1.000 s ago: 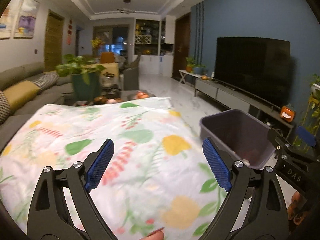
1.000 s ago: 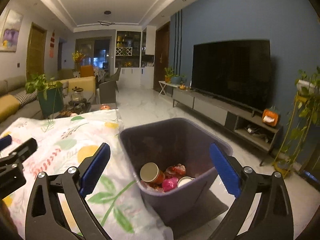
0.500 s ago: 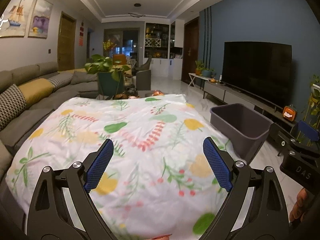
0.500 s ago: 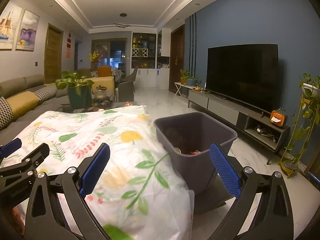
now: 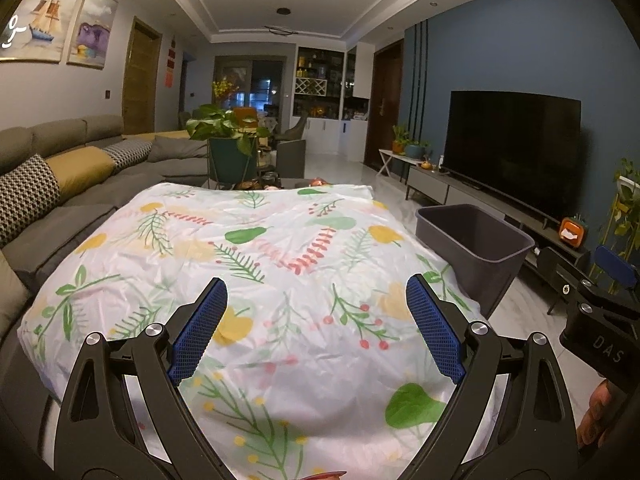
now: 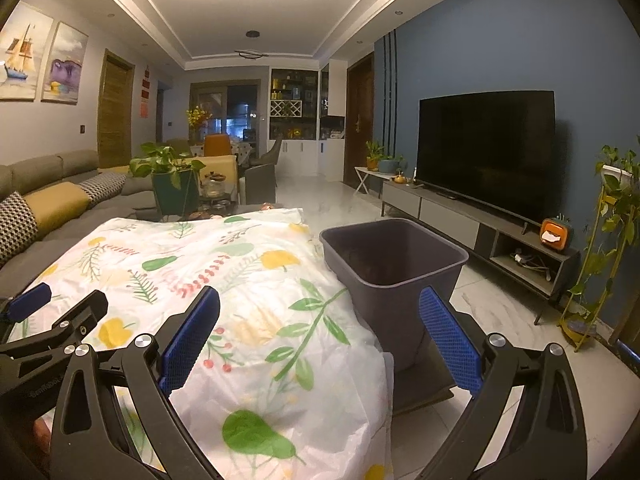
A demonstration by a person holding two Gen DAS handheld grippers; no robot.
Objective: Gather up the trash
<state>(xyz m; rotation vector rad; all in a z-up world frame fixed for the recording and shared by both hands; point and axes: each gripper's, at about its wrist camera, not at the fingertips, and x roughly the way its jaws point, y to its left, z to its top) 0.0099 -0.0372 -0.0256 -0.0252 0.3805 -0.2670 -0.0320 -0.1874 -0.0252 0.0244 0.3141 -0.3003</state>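
Note:
A dark grey bin (image 6: pixel 394 270) stands on the floor against the right side of a table covered by a floral cloth (image 6: pixel 240 280). From this angle its inside is hidden. The left wrist view shows the same bin (image 5: pixel 476 246) at the cloth's (image 5: pixel 256 272) right edge. My left gripper (image 5: pixel 316 330) hangs open over the near part of the cloth, nothing between its blue pads. My right gripper (image 6: pixel 320 338) is open too, held back from the bin and above the table's near right corner. No loose trash shows on the cloth.
A grey sofa (image 5: pixel 60 184) with cushions runs along the left. A potted plant (image 5: pixel 230 148) stands beyond the table's far end. A TV (image 6: pixel 486 152) on a low cabinet (image 6: pixel 472 224) lines the blue right wall, with a tall plant stand (image 6: pixel 612 240) by it. White tiled floor (image 6: pixel 500 312) lies between.
Both grippers have pulled back and up from the bin. Trash inside it, seen one second ago, is out of sight now. Both stay open.

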